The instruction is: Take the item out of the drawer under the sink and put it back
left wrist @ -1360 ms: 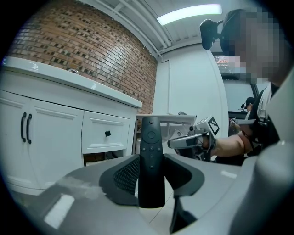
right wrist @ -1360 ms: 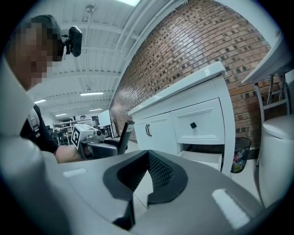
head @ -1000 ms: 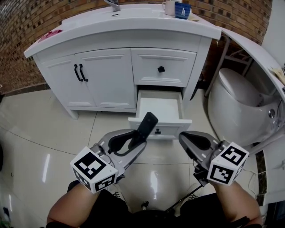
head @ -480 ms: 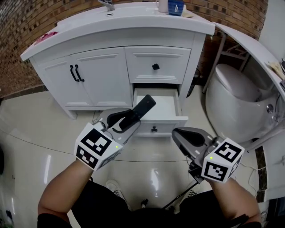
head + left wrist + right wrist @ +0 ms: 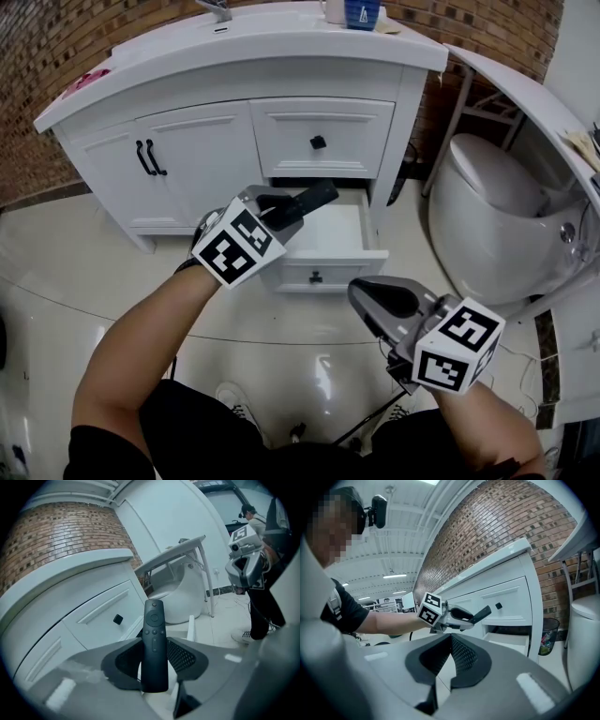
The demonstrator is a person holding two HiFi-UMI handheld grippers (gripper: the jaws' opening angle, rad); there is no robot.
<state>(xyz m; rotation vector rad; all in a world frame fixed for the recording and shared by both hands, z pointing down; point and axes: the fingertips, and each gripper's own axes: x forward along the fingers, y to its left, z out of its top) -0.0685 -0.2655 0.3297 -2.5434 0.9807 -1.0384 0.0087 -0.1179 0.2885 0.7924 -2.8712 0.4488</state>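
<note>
**Change of state.** The left gripper (image 5: 281, 208) is clamped on the black remote (image 5: 314, 197), holding it by its lower half. A second ago it hung on the floor side of the drawer front. It has since travelled forward and rolled, so the remote now lies nearer level above the open drawer (image 5: 373, 230), touching nothing. The right gripper (image 5: 366, 295) has not shifted; its jaws are together with nothing between them.

**Meaning for the task.** The remote is out of the drawer and appears to be on its way back in. Lowering and release are not yet done.

**Edges and clearance.**
- The remote's tip is near the lower edge of the upper drawer (image 5: 319, 141); a descent probably needs to stay clear of that edge.
- The open drawer's floor looks bare, bounded by two side walls and the front panel.
- The right gripper is well apart, low and to the right.
- The toilet (image 5: 487, 225) stands well to the right of the path.
</note>
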